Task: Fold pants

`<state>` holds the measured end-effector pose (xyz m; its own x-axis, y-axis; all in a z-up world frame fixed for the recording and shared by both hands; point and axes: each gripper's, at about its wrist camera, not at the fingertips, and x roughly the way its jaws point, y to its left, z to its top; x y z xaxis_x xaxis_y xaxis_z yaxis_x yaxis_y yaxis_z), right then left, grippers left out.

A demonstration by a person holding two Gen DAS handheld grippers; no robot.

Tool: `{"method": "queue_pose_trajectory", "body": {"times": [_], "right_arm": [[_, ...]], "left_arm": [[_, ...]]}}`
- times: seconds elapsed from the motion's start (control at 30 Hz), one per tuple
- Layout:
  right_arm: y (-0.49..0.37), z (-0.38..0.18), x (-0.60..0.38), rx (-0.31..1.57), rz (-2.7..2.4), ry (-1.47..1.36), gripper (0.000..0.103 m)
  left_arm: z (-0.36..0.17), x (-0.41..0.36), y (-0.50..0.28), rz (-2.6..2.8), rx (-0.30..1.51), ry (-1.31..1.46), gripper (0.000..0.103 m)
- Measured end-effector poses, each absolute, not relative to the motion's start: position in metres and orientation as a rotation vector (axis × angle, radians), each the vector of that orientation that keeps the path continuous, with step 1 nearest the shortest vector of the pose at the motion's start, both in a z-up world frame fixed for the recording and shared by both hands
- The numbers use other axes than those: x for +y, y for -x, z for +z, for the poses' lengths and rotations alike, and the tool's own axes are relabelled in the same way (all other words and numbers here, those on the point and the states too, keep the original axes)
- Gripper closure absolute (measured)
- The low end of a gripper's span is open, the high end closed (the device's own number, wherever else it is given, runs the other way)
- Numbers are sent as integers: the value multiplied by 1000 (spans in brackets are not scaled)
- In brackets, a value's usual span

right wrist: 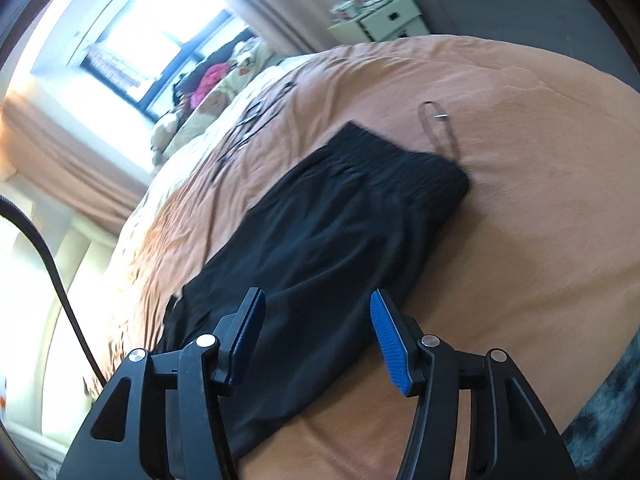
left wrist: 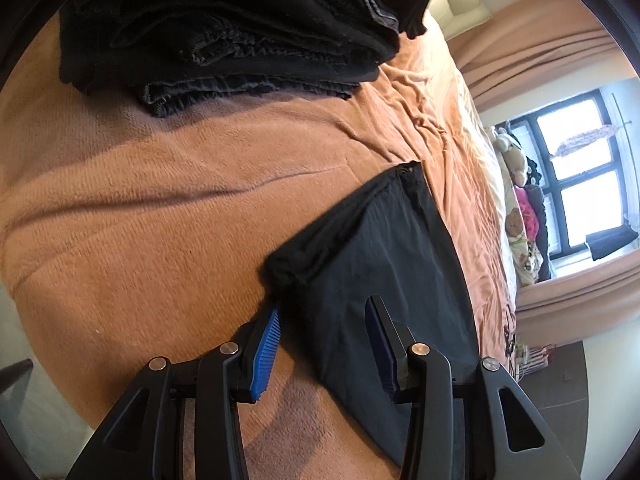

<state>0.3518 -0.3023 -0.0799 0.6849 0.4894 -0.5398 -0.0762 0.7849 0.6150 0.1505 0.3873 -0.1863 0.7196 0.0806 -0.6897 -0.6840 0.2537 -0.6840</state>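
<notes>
- Black pants point(right wrist: 336, 220) lie flat on the orange bedspread point(right wrist: 540, 200), folded lengthwise
- Left gripper point(left wrist: 324, 320) hovers over their cuff end, fingers wide, holding nothing
- Right gripper point(right wrist: 318, 312) above the pants, fingers wide, empty
- Stack of folded dark clothes point(left wrist: 224, 36) sits well apart from the pants

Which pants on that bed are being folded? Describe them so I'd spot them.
Start at the orange blanket covering the bed. The black pants lie flat and alone under both open grippers, gathered waistband away from the right gripper. The pile of dark clothes beyond is already folded.
</notes>
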Motion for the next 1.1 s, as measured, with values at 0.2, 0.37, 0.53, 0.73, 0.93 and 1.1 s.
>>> {"method": "queue_pose_trajectory", "body": {"times": [0.2,0.37,0.53,0.73,0.93,1.1], "right_arm": [[-347,-68,-260,771,436,-537,50],[-355,-70,-231,795,488,-497,50],[-360,-74,-201,820,571,-463,50],[-367,-84,-166,870,646,-406,50],[-380,-92,-138,919,698,-385,50],[-381,-99,-112,951,747,-355,50]], "left_arm": [[-179,382,-152,593,647,1145,53],[-186,390,-156,577,628,1146,53],[-187,395,-162,574,606,1130,53],[-187,385,-163,505,582,1112,53],[-187,377,-165,483,565,1049,61],[-191,383,-169,501,569,1051,87]]}}
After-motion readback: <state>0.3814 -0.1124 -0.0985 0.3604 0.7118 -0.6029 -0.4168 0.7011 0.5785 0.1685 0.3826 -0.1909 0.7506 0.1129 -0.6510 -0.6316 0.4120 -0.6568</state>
